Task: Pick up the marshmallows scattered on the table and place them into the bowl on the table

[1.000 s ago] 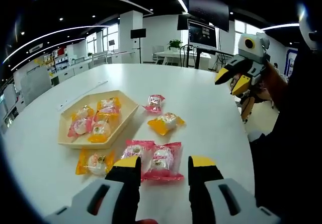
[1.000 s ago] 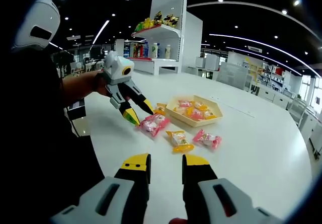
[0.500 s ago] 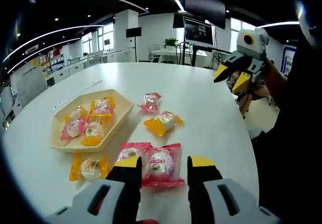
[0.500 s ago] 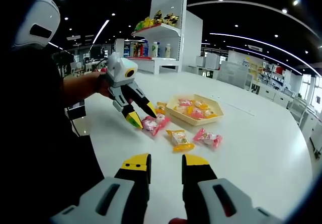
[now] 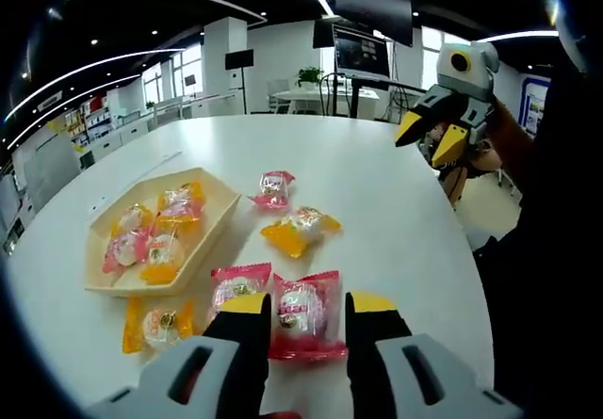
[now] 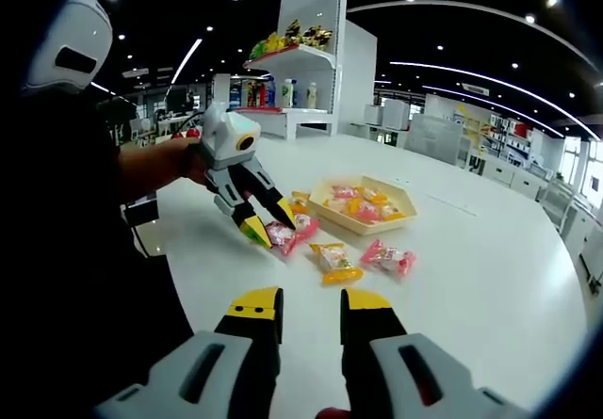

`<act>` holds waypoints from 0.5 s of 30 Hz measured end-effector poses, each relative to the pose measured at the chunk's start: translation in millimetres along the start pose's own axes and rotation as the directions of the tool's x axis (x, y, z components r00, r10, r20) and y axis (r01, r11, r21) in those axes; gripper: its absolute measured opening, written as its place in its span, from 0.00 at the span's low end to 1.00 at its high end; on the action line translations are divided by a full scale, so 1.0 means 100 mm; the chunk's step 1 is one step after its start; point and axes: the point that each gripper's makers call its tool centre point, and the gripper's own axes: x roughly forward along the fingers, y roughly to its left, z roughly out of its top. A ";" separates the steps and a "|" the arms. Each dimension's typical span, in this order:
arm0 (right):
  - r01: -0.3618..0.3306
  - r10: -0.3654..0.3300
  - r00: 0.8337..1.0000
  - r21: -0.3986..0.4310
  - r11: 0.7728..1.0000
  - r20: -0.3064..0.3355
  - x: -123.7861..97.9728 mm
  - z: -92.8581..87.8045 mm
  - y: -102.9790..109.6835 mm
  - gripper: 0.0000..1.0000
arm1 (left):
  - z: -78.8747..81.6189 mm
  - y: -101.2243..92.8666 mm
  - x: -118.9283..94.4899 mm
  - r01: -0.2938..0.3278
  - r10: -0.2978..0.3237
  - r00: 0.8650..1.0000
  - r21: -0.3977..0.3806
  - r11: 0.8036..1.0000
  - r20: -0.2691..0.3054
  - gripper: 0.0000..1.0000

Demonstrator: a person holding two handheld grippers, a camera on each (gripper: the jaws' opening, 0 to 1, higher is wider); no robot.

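Both left gripper (image 5: pixel 301 308) fingers, spread, straddle a pink marshmallow (image 5: pixel 302 312); right gripper (image 6: pixel 312 306) hovers, fingers parted.

One tray-like bowl (image 5: pixel 219 214) on one white table (image 5: pixel 377 202). Four wrapped marshmallows inside it: two pink, two orange. Five marshmallows loose on the table: three in pink wrappers (image 5: pixel 303 311) (image 5: pixel 236 287) (image 5: pixel 272 188), two in orange wrappers (image 5: pixel 300 229) (image 5: pixel 158 325). Nine marshmallows total. Two grippers: the left gripper (image 5: pixel 300 308) and the right gripper (image 6: pixel 309 299).
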 end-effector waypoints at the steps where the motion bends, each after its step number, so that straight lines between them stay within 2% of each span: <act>1: 0.001 -0.001 1.000 0.001 1.000 0.000 0.00 0.00 0.00 0.25 | -0.01 -0.01 0.01 0.000 0.000 1.000 0.005 1.000 -0.007 0.31; 15: 0.010 -0.010 1.000 0.006 1.000 0.012 0.00 0.00 -0.03 0.25 | -0.06 -0.02 0.03 0.003 -0.002 0.999 0.026 1.000 -0.032 0.26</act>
